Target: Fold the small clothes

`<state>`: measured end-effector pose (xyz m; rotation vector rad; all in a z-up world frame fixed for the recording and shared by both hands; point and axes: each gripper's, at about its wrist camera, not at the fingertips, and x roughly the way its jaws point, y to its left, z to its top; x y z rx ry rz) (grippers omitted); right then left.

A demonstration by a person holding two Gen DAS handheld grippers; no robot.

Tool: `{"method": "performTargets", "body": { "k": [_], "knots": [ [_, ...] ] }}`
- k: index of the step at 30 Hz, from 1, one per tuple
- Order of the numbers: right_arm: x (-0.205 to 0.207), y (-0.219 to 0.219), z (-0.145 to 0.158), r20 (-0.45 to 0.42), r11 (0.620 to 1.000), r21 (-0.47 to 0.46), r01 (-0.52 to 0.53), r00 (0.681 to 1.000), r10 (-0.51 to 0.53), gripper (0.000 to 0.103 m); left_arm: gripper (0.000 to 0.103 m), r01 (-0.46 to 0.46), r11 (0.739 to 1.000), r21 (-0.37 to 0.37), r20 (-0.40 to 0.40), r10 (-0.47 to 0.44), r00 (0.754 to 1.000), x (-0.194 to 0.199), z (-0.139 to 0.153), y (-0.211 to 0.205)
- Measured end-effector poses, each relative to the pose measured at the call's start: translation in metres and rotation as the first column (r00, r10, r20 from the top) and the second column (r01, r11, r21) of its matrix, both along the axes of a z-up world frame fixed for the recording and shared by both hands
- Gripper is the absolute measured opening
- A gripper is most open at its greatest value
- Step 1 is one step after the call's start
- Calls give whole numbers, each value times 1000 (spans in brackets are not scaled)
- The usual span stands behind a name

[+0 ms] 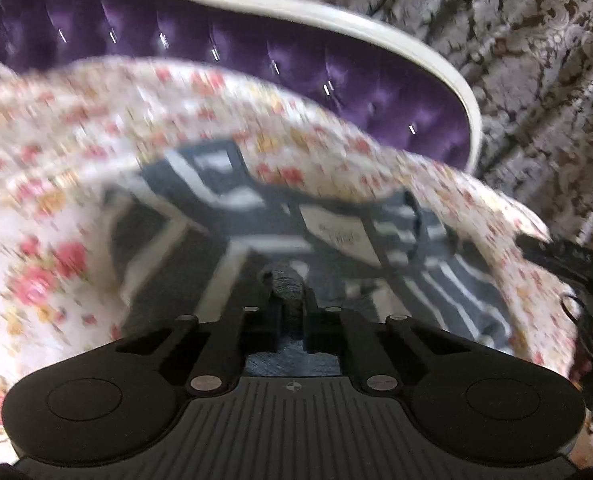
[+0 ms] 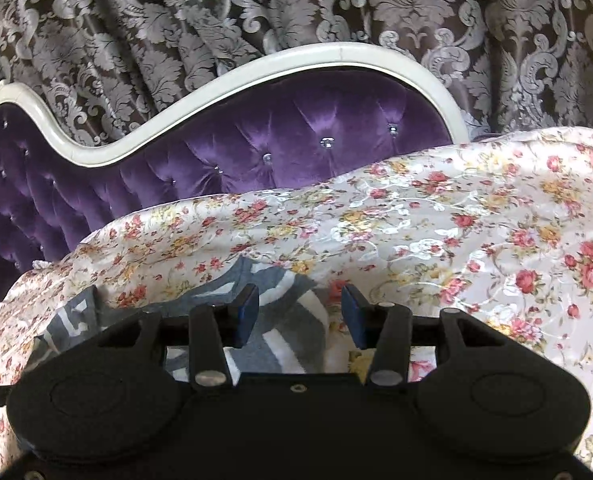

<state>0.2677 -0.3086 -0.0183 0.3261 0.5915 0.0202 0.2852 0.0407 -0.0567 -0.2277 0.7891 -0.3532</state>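
Note:
A grey garment with white stripes [image 1: 448, 284] lies spread on a floral bedspread [image 1: 56, 152], with a white label [image 1: 336, 232] showing near its middle. My left gripper [image 1: 290, 292] is shut, with a pinched fold of the grey cloth standing up between its fingertips. The left wrist view is blurred. In the right wrist view one corner of the same garment [image 2: 292, 336] lies under my right gripper [image 2: 299, 314]. That gripper's blue-padded fingers [image 2: 244, 316] stand apart above the cloth and hold nothing.
A purple tufted headboard [image 2: 256, 148] with a white curved frame [image 2: 200, 100] backs the bed. A brown and silver patterned curtain [image 2: 216, 8] hangs behind it. Black cables [image 1: 568, 260] lie at the bedspread's right edge. Floral bedspread [image 2: 476, 240] stretches to the right.

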Motion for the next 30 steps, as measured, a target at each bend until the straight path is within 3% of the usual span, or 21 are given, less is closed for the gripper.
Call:
{"method": "performTargets", "body": {
  "k": [1, 3, 7, 12, 21, 26, 28, 30],
  "knots": [
    [-1, -2, 0, -1, 1000, 4, 6, 1000, -6, 55, 8, -33, 999, 4, 54, 33, 998, -5, 7, 1],
    [-2, -7, -1, -4, 1000, 19, 21, 1000, -21, 55, 8, -72, 997, 6, 83, 72, 994, -9, 12, 6],
    [1, -15, -5, -38, 999, 36, 39, 999, -37, 55, 8, -99, 995, 2, -10, 99, 995, -2, -1, 14],
    [6, -19, -15, -115, 998, 28, 57, 992, -53, 55, 8, -129, 991, -30, -51, 127, 991, -2, -13, 21],
    [14, -1, -31, -213, 999, -21, -33, 977, 27, 55, 9, -239, 969, -54, -32, 238, 971, -6, -13, 30],
    [14, -1, -35, -244, 999, -21, -50, 969, 43, 55, 9, -234, 972, -35, -45, 232, 972, -5, -15, 31],
    [16, 2, -38, -273, 996, -68, -63, 961, 42, 55, 9, -231, 973, -31, -57, 229, 972, -4, -19, 31],
    [17, 9, -43, -284, 983, -173, -68, 959, 16, 54, 11, -226, 974, -26, -66, 224, 972, -3, -21, 32]
  ]
}}
